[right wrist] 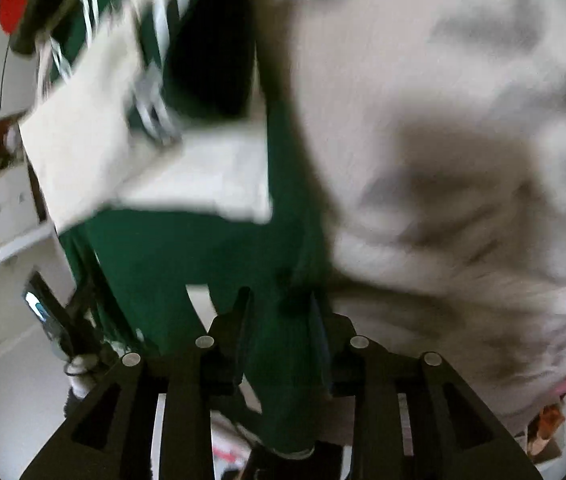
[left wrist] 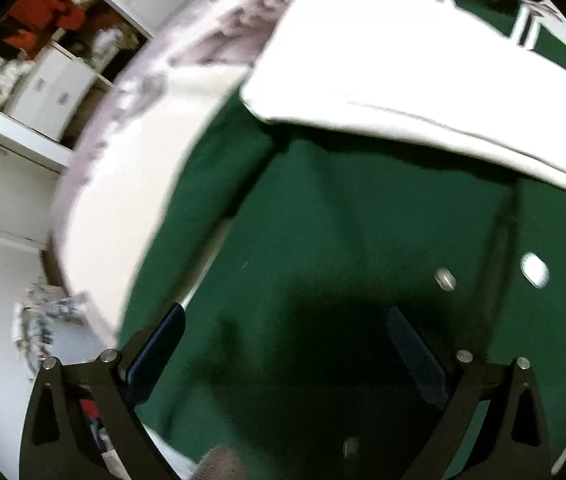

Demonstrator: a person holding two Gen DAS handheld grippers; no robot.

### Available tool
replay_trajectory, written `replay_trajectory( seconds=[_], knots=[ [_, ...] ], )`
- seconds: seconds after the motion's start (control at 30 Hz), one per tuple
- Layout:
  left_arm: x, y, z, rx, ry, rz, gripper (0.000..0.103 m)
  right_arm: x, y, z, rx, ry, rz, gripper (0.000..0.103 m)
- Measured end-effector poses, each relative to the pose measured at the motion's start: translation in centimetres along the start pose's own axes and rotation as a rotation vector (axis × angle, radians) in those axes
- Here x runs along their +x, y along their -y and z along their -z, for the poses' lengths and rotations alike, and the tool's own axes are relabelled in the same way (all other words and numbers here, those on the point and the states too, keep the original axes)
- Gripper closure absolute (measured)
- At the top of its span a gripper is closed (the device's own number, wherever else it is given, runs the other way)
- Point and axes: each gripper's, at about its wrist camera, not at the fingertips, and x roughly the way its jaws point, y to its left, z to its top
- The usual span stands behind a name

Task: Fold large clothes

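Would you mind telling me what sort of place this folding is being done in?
Probably a bedroom or storage room at home: white shelving holds white boxes and red items, and the green and white jacket lies on a pale patterned bedcover.

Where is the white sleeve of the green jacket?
In the left wrist view, the white fabric sleeve lies across the top, draped over the dark green jacket, beside the pale bedsheet.

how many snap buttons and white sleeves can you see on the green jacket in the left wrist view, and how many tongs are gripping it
silver snap buttons on the dark green and white fabric jacket: 2
white sleeves folded across the jacket: 1
tongs gripping it: 1, the right tongs; the left tongs are open
total: 4
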Motion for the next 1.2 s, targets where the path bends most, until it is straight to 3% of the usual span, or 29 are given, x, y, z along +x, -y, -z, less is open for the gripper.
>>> replay_trajectory(
  seconds=[0.03, 0.07, 0.13, 0.27, 0.43, 0.53, 0.6, 0.7, 0.77, 0.8, 0.83, 0.87, 0.9, 0.93, 1.07, 1.2],
  knots=[
    [-1.1, 0.2, 0.7, 0.010, 0.007, -0.024, 0.000, 1.5, 0.8, 0.8, -0.021, -0.011, 0.086, 0.072],
    [-2.4, 0.5, 1.6, 0.023, 0.011, -0.052, 0.000, 2.3, 2.0, 1.4, -0.021, -0.004, 0.099, 0.072],
    [-4.3, 0.9, 3.7, 0.032, 0.001, -0.079, 0.000, 2.0, 3.5, 1.9, 0.005, 0.018, 0.030, 0.073],
    [-7.6, 4.8, 8.4, 0.075, -0.086, 0.038, 0.000, -1.2, 4.4, 3.0, 0.003, -0.038, -0.024, 0.066],
    [-10.5, 13.4, 13.2, 0.254, -0.166, 0.263, 0.000, -5.9, 5.6, 4.4, -0.027, -0.049, 0.035, 0.049],
    [-11.2, 18.5, 16.0, 0.344, -0.183, 0.349, 0.000, -8.4, 8.4, 5.4, -0.008, -0.062, 0.056, 0.046],
    [-11.0, 21.5, 17.7, 0.395, -0.181, 0.359, 0.000, -9.3, 10.3, 4.8, -0.011, -0.037, 0.035, 0.044],
    [-9.5, 24.0, 19.3, 0.434, -0.162, 0.293, 0.001, -10.0, 9.3, 3.1, -0.064, 0.015, -0.044, 0.040],
    [-9.0, 24.6, 19.9, 0.440, -0.121, 0.238, 0.009, -10.6, 9.3, 0.6, -0.092, 0.035, -0.115, 0.038],
    [-8.9, 24.4, 19.7, 0.430, -0.106, 0.238, 0.019, -11.4, 9.6, -0.7, -0.103, 0.045, -0.160, 0.037],
    [-9.0, 24.0, 19.5, 0.416, -0.086, 0.226, 0.032, -11.6, 9.2, -2.1, -0.120, 0.051, -0.207, 0.033],
    [-9.2, 23.2, 19.0, 0.399, -0.056, 0.202, 0.058, -11.3, 8.6, -3.2, -0.131, 0.058, -0.229, 0.031],
    [-9.1, 22.6, 18.7, 0.386, -0.052, 0.213, 0.074, -11.6, 8.2, -4.7, -0.146, 0.068, -0.258, 0.030],
    [-9.2, 21.8, 18.2, 0.367, -0.048, 0.210, 0.080, -11.6, 7.6, -6.3, -0.162, 0.073, -0.300, 0.028],
    [-9.6, 19.8, 16.5, 0.304, -0.052, 0.179, 0.086, -9.3, 4.1, -11.3, -0.167, 0.072, -0.426, 0.025],
    [-9.5, 19.2, 15.7, 0.241, -0.096, 0.172, 0.088, -6.8, 0.6, -14.5, -0.185, 0.056, -0.456, 0.025]
  ],
)
